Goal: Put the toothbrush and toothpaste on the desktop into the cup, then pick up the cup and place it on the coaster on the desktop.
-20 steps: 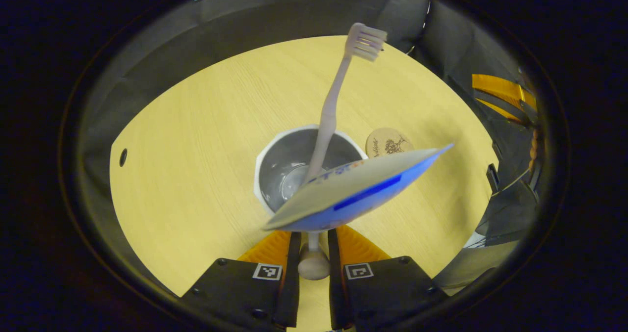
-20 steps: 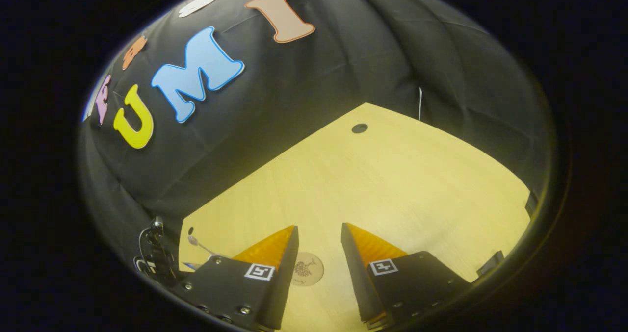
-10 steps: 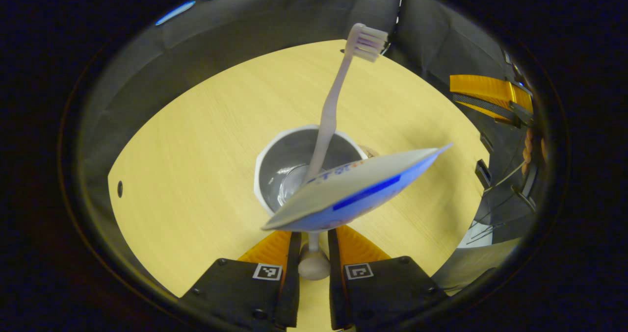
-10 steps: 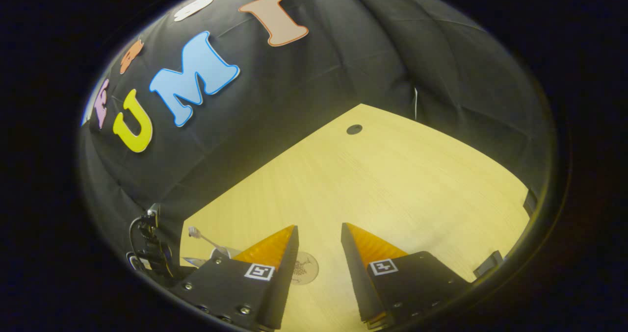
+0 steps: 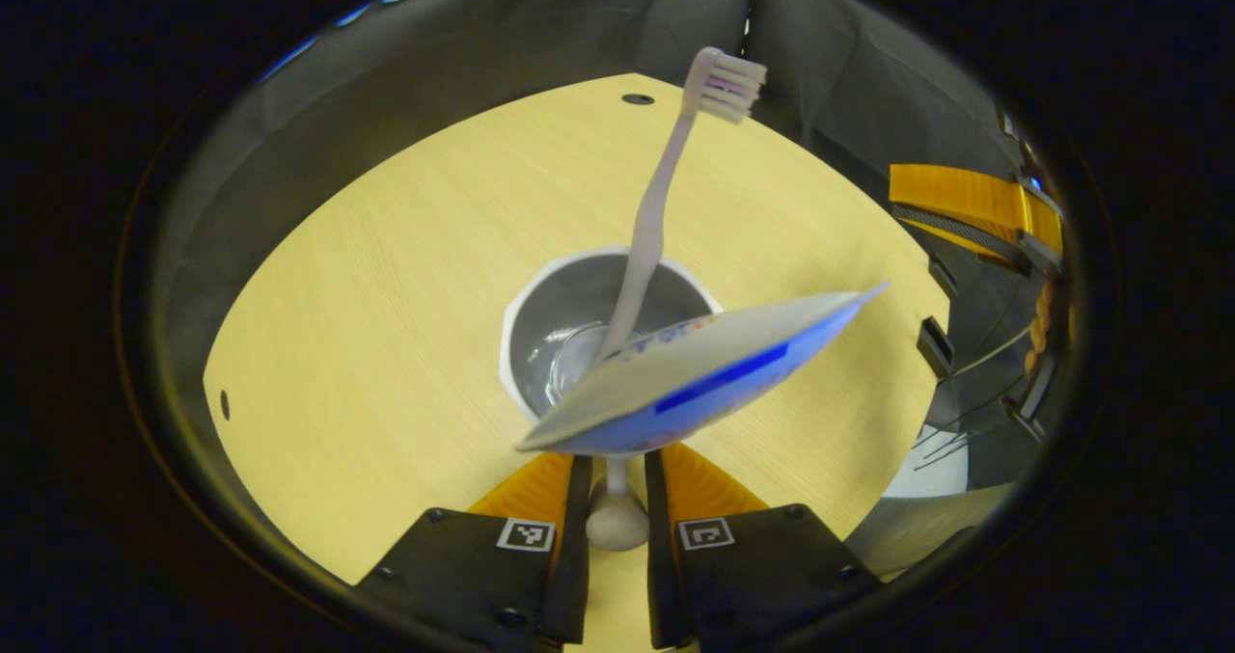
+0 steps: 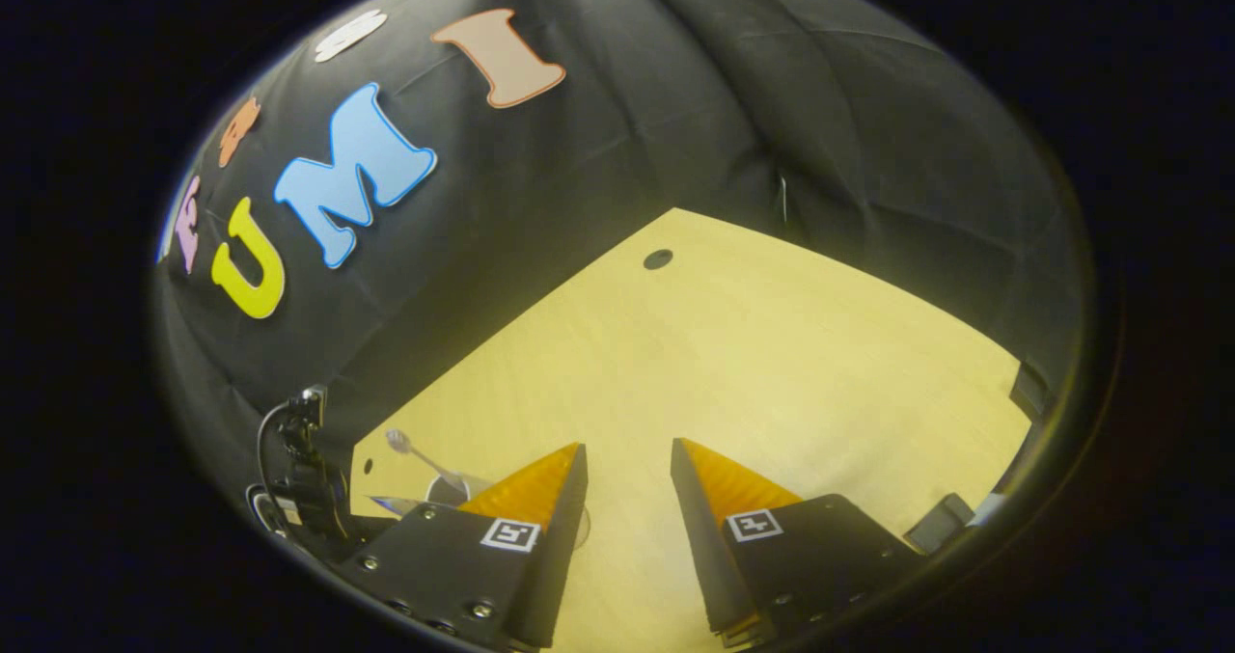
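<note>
Carried sideways, the cup [image 5: 589, 335] hid the coaster it had neared, toothbrush [image 5: 666, 180] and toothpaste [image 5: 695, 373] inside; the left gripper [image 5: 615, 479] pinched its handle above the desktop [image 5: 386, 296]. The right gripper [image 6: 627, 479] hung open, empty.

Tongs [image 5: 617, 475] clamp cup [image 5: 540, 291] handle; toothbrush [image 5: 656, 209], toothpaste [image 5: 695, 368] inside.

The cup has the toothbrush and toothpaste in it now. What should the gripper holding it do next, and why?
Probably carry the white cup over to the coaster: the left gripper grips its handle, toothbrush and toothpaste are both inside, so only that step remains.
</note>
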Tool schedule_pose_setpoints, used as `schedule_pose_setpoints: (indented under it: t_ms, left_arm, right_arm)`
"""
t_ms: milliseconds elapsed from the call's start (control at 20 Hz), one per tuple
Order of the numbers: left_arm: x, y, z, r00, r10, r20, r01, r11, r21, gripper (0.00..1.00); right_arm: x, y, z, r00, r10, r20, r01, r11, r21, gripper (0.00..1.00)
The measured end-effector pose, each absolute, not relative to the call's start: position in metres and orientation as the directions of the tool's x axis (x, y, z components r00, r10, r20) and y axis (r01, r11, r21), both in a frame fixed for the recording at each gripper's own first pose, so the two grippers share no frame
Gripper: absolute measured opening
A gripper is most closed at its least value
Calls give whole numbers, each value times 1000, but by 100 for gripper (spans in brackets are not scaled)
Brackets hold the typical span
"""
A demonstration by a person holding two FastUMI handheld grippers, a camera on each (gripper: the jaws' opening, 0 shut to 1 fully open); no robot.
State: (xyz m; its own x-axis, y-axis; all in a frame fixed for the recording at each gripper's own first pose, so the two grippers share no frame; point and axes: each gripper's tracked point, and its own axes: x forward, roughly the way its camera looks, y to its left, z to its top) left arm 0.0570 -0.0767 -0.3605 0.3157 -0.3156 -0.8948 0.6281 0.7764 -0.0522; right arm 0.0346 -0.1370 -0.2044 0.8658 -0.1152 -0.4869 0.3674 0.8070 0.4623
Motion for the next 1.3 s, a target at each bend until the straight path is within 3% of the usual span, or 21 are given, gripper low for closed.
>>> schedule_pose_setpoints:
  t_ms: [400, 450, 850, 900, 950, 1300]
  left_arm:
    - [53, -86, -372, 311, -287, -906, 621, 783, -35, 33]
    - [50, -85, -372, 309, -282, -908, 619, 785, -33, 33]
    - [38, -80, -362, 364, -266, -892, 576, 818, -9, 36]
    - [35, -77, -361, 373, -271, -887, 562, 827, -16, 36]
    - [31, -73, -360, 382, -278, -881, 545, 838, -28, 36]
    - [12, -60, -315, 536, -326, -779, 431, 899, -80, 36]
  right_arm:
    - [27, -151, -208, 854, -131, -504, 400, 785, 473, 56]
    - [27, -152, -208, 853, -131, -506, 401, 784, 474, 44]
    - [27, -145, -212, 859, -78, -506, 348, 813, 466, 44]
    - [28, -141, -214, 860, -67, -506, 336, 820, 463, 45]
    - [29, -134, -212, 861, -54, -507, 322, 827, 460, 56]
    - [46, -94, -201, 864, 26, -503, 219, 880, 422, 56]
